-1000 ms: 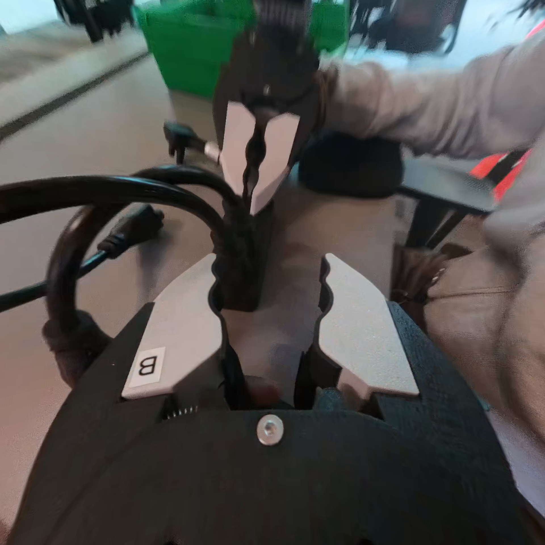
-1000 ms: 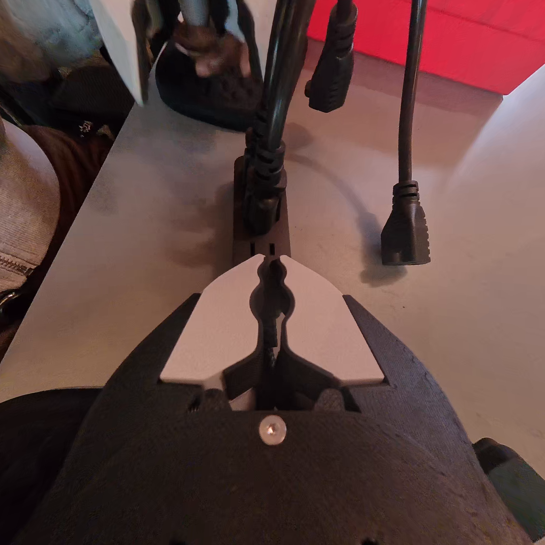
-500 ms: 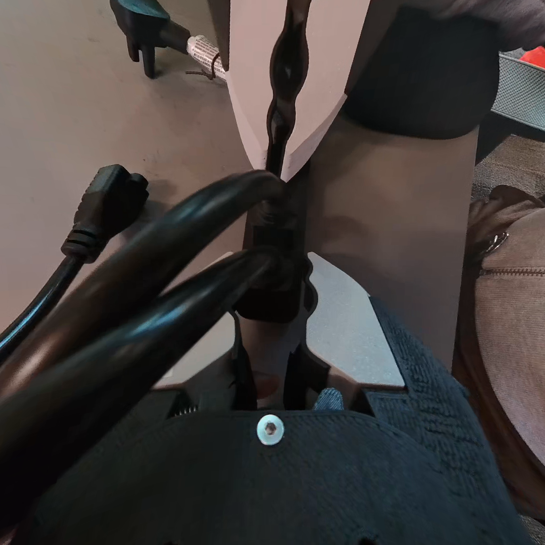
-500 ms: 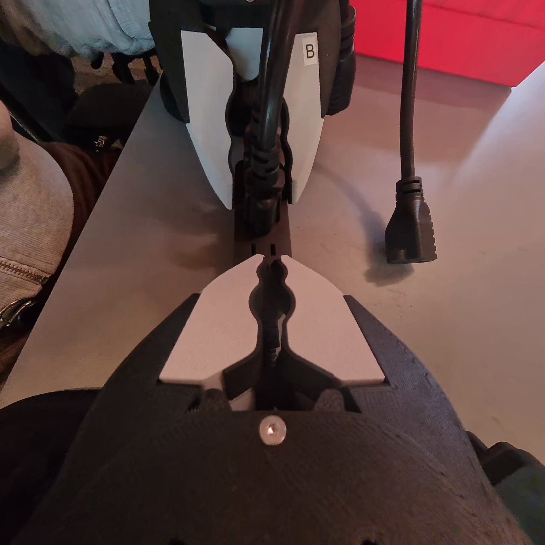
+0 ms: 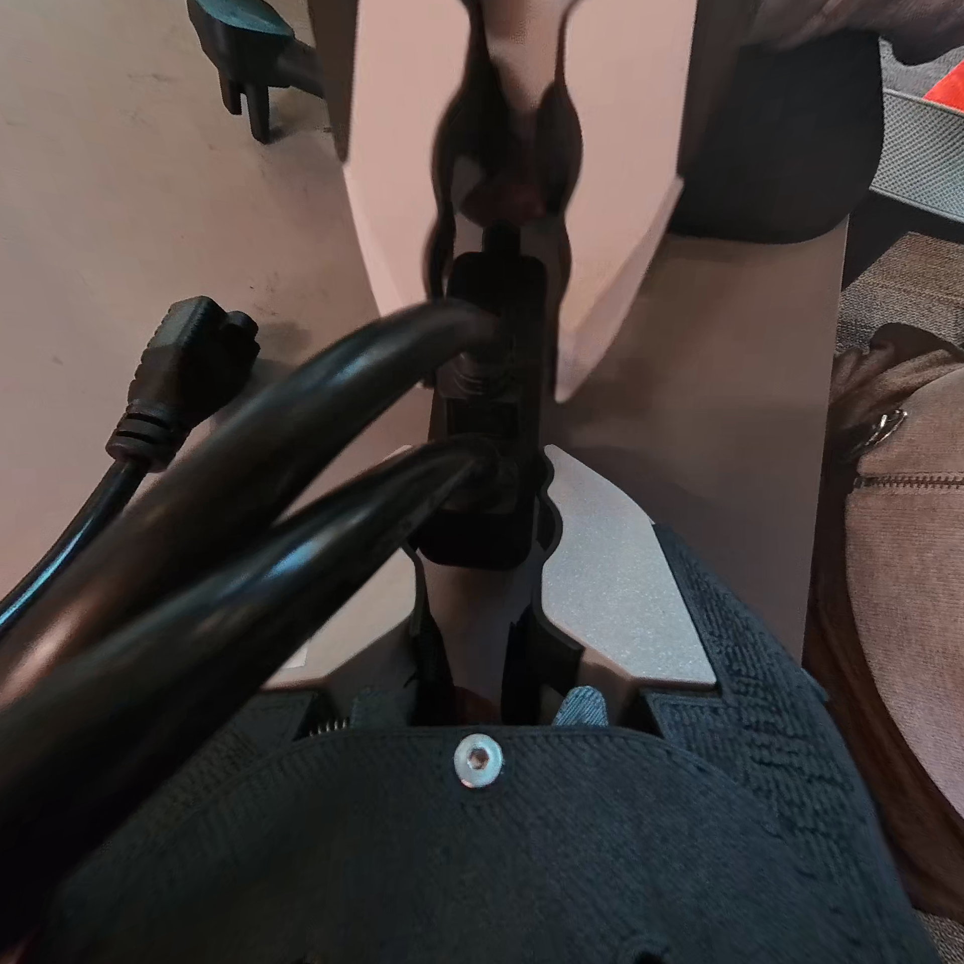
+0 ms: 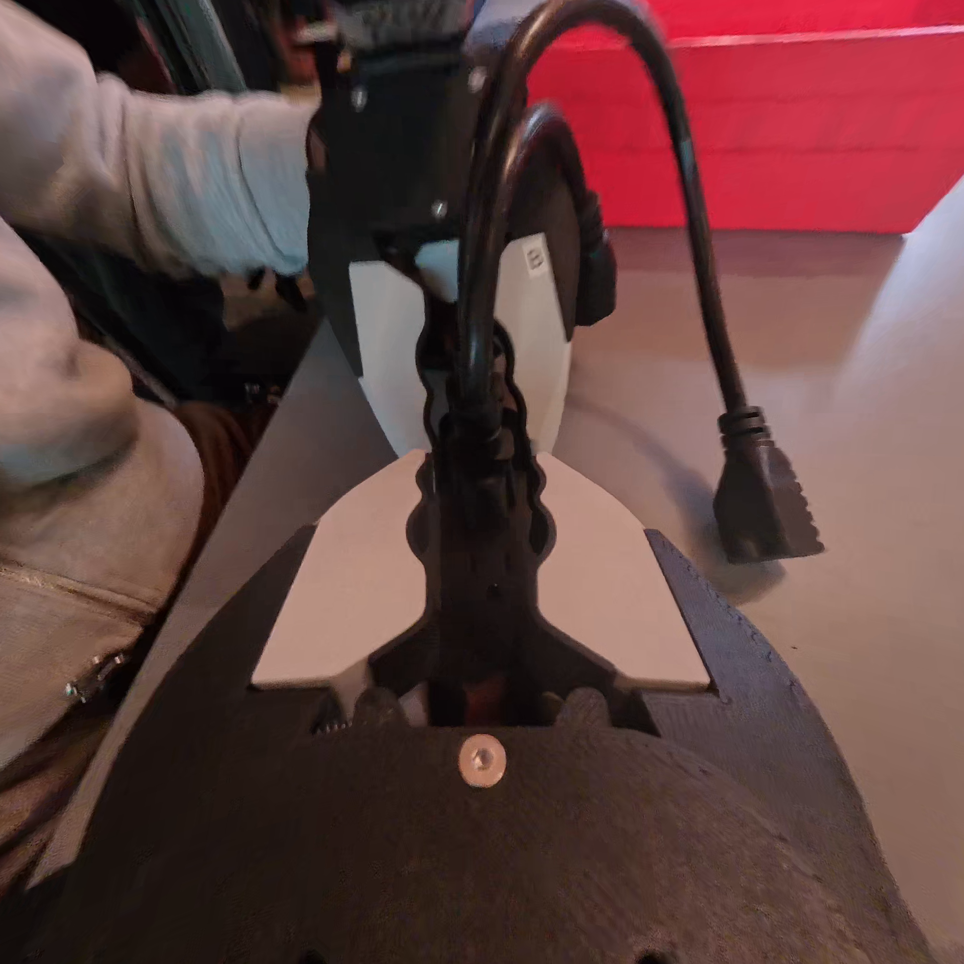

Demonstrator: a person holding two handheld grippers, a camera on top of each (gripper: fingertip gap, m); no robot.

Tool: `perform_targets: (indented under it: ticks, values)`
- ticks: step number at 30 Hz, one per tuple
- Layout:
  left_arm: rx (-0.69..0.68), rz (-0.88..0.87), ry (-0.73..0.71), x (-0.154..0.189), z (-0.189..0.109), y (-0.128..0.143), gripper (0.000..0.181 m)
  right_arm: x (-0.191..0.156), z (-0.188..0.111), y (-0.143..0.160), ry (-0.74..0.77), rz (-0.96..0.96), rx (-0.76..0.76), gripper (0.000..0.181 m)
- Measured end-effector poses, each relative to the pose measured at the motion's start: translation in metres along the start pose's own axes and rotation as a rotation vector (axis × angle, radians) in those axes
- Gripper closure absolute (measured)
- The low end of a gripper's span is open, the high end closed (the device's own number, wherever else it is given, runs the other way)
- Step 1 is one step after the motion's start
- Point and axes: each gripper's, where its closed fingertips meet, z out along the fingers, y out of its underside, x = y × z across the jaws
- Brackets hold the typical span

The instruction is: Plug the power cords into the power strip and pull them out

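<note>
Left gripper (image 5: 482, 521) and right gripper (image 6: 482, 485) face each other tip to tip along the power strip (image 5: 487, 396). Both sets of fingers straddle the strip, parted around it. A grey sleeve (image 6: 156, 177) trails behind the left gripper.

plugs (image 5: 485, 365) in power strip (image 5: 493, 417); grippers opposite

Grey tabletop (image 6: 678, 365), matte. Black power strip (image 5: 490, 365) lies flat along its near edge. Loose black cord connector (image 6: 761, 501) rests on the surface right of the strip, well apart. Another cord end (image 5: 193, 365) lies left of the strip; a black plug (image 5: 245, 68) beyond it.
</note>
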Motion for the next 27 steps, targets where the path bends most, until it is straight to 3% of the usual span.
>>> perform_targets:
  ticks: [3,5,17,22,27]
  values:
    - [0.011,0.009,-0.001,0.0004,0.0004,-0.0007,0.139,-0.0006,0.0102,0.0072,0.022,-0.046,-0.058,0.144]
    - [0.022,0.011,-0.001,0.0005,0.0003,-0.0006,0.14,0.0032,0.0107,0.0067,0.044,-0.053,-0.055,0.156]
    - [0.019,0.048,0.006,0.0049,0.0013,0.0001,0.141,-0.0005,0.0109,0.0046,-0.008,-0.023,-0.029,0.158]
    - [0.011,0.074,0.005,0.0069,0.0018,0.001,0.138,-0.0037,0.0133,0.0043,0.02,-0.141,-0.033,0.157]
    - [0.019,0.082,0.017,0.0096,0.0018,0.0011,0.136,-0.0057,0.0115,0.0041,-0.054,-0.082,-0.027,0.157]
